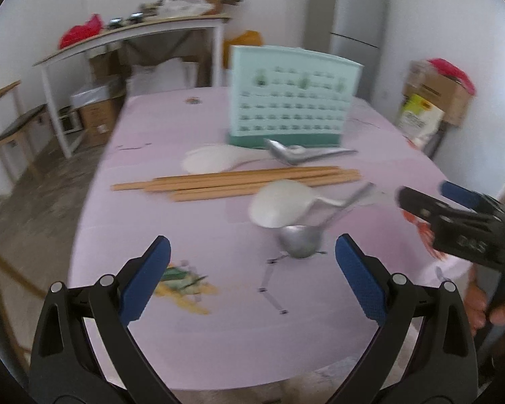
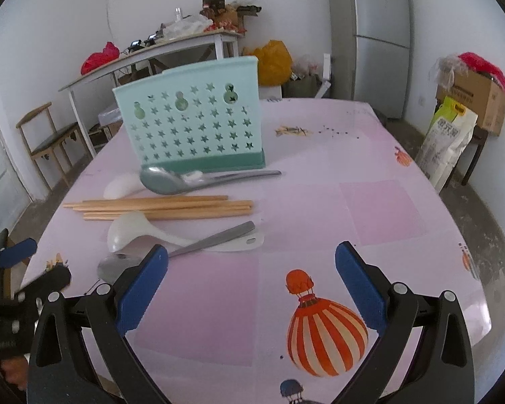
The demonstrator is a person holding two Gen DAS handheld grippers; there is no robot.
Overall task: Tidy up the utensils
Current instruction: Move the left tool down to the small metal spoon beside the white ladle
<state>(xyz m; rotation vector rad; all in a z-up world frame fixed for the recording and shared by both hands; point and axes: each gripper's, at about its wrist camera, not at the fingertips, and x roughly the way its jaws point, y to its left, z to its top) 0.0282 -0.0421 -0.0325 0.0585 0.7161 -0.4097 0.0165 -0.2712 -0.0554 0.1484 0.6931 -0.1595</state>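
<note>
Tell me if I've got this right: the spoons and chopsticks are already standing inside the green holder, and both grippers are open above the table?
Not quite. The spoons, such as the metal spoon, and the chopsticks lie on the table in front of the green holder, as the right wrist view shows. The left gripper and right gripper are indeed open.

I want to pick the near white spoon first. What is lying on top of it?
A metal spoon's handle crosses the white spoon's handle. Its bowl lies nearer, partly hidden behind the right gripper's finger.
</note>
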